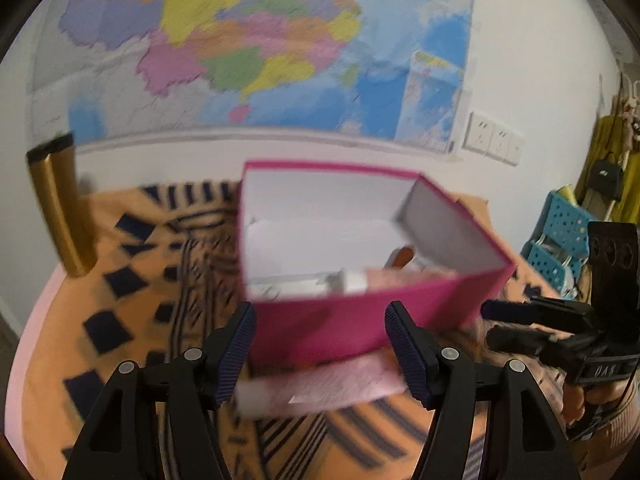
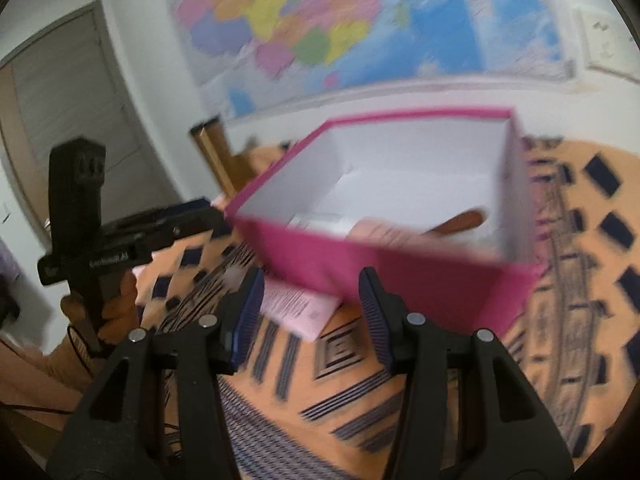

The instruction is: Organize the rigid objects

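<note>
Done: as the pink box (image 1: 360, 312) already holds several small items, partly filled.
Left: pink packet (image 1: 332, 388) at six o'clock outside it.
Claws: left gripper (image 1: 320, 354) and right gripper (image 2: 312, 316) spread, empty.

white lettering on left gripper (image 2: 188, 220) body, blurred, unreadable, mirrored letters on right gripper (image 1: 516, 320) strap, unclear, print on pink leaflet (image 2: 296, 308) too blurred

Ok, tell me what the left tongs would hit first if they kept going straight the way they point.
Most likely the pink box: its near outer wall fills the gap ahead of the open left tongs. A pale pink carton lies lower on the cloth; blur leaves depth uncertain.
</note>
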Tool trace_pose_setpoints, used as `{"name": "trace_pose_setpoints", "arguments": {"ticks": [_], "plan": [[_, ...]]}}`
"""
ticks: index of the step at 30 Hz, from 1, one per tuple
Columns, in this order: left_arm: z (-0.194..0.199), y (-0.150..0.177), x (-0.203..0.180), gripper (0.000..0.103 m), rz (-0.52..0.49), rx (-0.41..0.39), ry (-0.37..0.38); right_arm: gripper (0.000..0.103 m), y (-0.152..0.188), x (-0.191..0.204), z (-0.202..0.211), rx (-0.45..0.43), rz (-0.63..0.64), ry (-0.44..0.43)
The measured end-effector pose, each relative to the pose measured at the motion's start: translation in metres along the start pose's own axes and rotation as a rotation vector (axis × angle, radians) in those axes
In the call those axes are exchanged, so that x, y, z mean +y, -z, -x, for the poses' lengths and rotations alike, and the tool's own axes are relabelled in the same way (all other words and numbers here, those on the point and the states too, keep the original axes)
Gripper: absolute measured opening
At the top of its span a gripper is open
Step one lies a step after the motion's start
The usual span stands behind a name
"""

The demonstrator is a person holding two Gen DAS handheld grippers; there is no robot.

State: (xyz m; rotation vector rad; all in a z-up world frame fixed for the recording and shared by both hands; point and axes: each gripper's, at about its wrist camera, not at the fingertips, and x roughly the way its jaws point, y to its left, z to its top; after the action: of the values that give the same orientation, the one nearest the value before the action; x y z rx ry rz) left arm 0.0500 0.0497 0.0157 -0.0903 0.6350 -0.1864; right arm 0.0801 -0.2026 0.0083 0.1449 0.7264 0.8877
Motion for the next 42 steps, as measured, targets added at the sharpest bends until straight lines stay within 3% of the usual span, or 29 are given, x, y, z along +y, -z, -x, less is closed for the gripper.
{"name": "trace_pose_setpoints", "arguments": {"ticks": [3,7,14,24,36,42], "plan": [[-0.011,0.018,0.011,0.068,0.019,0.069,-0.025,0.051,0.016,0.006,-0.034,0.089,-0.026,-0.029],[-0.027,0.036,0.025,0.068,0.063,0.151,-0.02,0.051,0.028,0.003,-0.064,0.144,-0.073,-0.014],[-0.046,0.049,0.037,0.068,0.11,0.219,-0.006,0.051,0.031,-0.006,-0.092,0.168,-0.145,0.015],[-0.046,0.05,0.023,0.065,0.063,0.227,0.016,0.052,0.029,-0.006,-0.101,0.185,-0.183,0.0],[-0.041,0.059,-0.008,0.065,0.018,0.26,0.122,0.052,0.042,-0.015,-0.067,0.182,-0.209,0.02],[-0.042,0.057,-0.019,0.065,-0.004,0.267,0.113,0.051,0.049,-0.025,-0.058,0.17,-0.24,0.053]]}}
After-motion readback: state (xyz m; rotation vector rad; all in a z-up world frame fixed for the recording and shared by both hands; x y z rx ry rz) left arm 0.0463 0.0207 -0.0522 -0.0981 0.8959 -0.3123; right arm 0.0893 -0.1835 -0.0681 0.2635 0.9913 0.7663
